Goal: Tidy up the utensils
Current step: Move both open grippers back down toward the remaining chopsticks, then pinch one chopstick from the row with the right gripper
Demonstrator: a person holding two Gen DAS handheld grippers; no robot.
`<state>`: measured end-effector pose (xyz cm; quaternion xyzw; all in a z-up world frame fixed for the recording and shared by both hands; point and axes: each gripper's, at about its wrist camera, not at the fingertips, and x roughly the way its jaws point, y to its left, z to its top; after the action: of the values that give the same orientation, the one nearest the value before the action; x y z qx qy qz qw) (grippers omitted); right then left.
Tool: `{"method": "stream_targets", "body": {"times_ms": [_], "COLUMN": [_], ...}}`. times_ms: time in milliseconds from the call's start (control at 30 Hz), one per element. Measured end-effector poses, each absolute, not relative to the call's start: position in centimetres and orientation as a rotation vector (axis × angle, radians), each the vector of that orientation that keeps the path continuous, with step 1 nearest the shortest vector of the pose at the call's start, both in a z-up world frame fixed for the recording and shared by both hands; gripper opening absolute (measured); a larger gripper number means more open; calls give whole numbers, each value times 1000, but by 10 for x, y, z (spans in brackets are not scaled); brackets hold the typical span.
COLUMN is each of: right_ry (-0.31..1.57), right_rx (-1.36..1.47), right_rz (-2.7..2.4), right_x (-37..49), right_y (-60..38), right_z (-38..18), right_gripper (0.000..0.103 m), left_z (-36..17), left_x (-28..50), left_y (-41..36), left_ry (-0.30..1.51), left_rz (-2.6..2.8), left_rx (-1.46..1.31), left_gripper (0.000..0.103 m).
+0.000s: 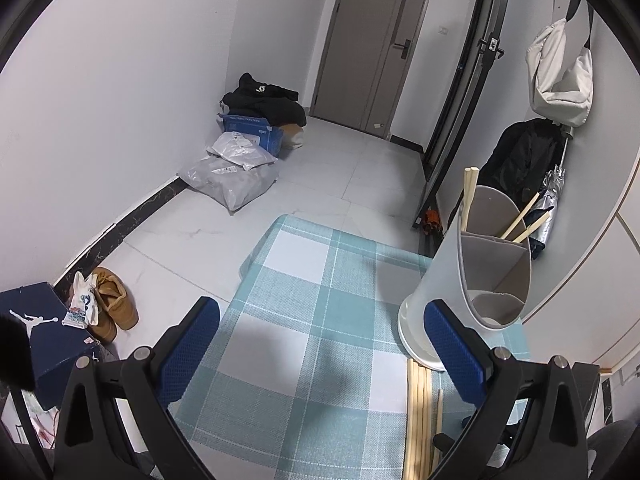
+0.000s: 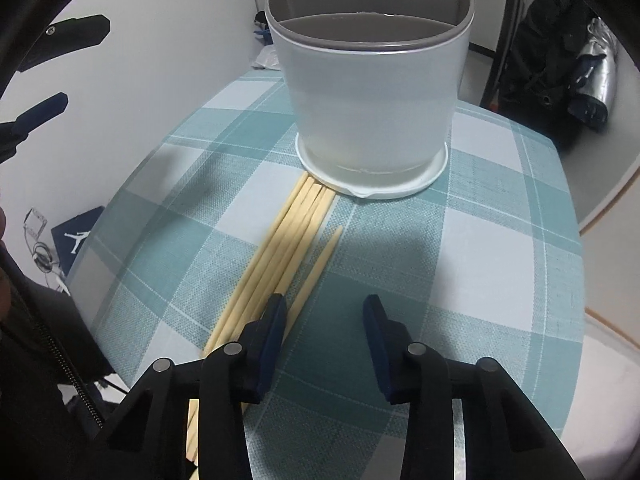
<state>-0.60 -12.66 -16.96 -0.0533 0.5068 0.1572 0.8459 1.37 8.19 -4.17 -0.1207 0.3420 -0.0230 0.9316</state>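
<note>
Nearest, the right gripper (image 2: 324, 308) hangs low over the checked tablecloth (image 2: 460, 240) with its jaws parted and nothing between them; its left finger sits at the edge of the loose chopsticks (image 2: 280, 248), which lie in a tight bundle on the cloth, one stray stick a little apart on the right. The left gripper (image 1: 320, 332) is likewise spread wide and empty, held above the table with the bundle at its lower right. Beyond the chopsticks, their far tips touching or just short of its base, stands the white utensil holder (image 2: 372, 104), divided into compartments; a few chopsticks (image 1: 520, 220) already lean in the rear one. The likely trouble is the grasp: the sticks lie packed together and flat, so closing on them could catch several or roll them apart, and a careless reach might knock the holder, which stands near the table's edge
</note>
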Motion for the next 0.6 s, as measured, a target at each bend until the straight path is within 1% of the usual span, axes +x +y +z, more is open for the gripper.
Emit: {"method": "stream_targets", "body": {"times_ms": [367, 467, 600], "right_ry": [1079, 1107, 1124], "right_rx": [-215, -199, -218], "right_rz": [312, 325, 342], "right_x": [11, 25, 35], "right_y": [-116, -117, -117], "right_z": [-169, -168, -167], "right_gripper": [37, 34, 25], "left_z": [-43, -45, -52], "left_x": [15, 15, 19], "left_y": [91, 95, 99], "left_ry": [717, 718, 749], "left_rz": [-42, -41, -58], "left_rx": [-259, -276, -302], "left_gripper": [101, 101, 101]}}
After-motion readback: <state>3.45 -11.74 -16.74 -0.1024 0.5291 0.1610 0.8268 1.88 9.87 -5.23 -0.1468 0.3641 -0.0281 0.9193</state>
